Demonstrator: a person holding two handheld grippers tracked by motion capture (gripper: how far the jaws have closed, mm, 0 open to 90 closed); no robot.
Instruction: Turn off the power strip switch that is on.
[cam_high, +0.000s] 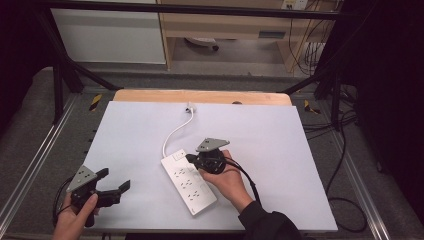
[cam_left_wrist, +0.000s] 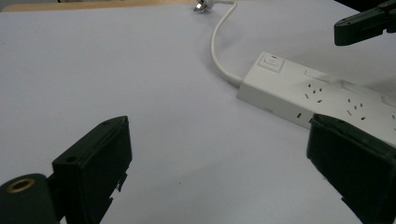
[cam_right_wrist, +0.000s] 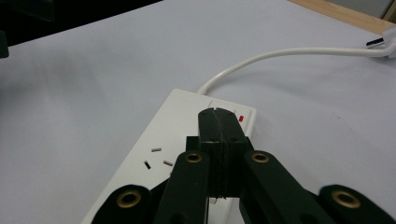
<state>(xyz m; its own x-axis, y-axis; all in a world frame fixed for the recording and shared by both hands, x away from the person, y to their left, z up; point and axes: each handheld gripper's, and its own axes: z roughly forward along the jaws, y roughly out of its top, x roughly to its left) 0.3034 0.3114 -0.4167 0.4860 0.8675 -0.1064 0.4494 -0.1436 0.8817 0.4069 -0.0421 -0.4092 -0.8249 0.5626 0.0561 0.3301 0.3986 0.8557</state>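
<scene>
A white power strip (cam_high: 192, 190) lies at the middle of the white tabletop (cam_high: 270, 135), its cable (cam_high: 175, 132) curving away to a loose plug (cam_high: 190, 106) near the far edge. My right gripper (cam_high: 189, 158) is shut with nothing between its jaws. In the right gripper view its tips (cam_right_wrist: 217, 113) rest on or just above the strip's switch (cam_right_wrist: 233, 111), beside a red mark; contact is unclear. My left gripper (cam_high: 114, 179) stands open over bare table at the front left. Its view has the strip (cam_left_wrist: 299, 93) and switch (cam_left_wrist: 272, 61) ahead on the right.
A wooden strip (cam_high: 200, 96) borders the table's far edge. Metal frame rails (cam_high: 35, 160) run along both sides, and black cables (cam_high: 345, 150) lie on the floor to the right. The other gripper's jaw (cam_left_wrist: 364, 23) shows top right in the left gripper view.
</scene>
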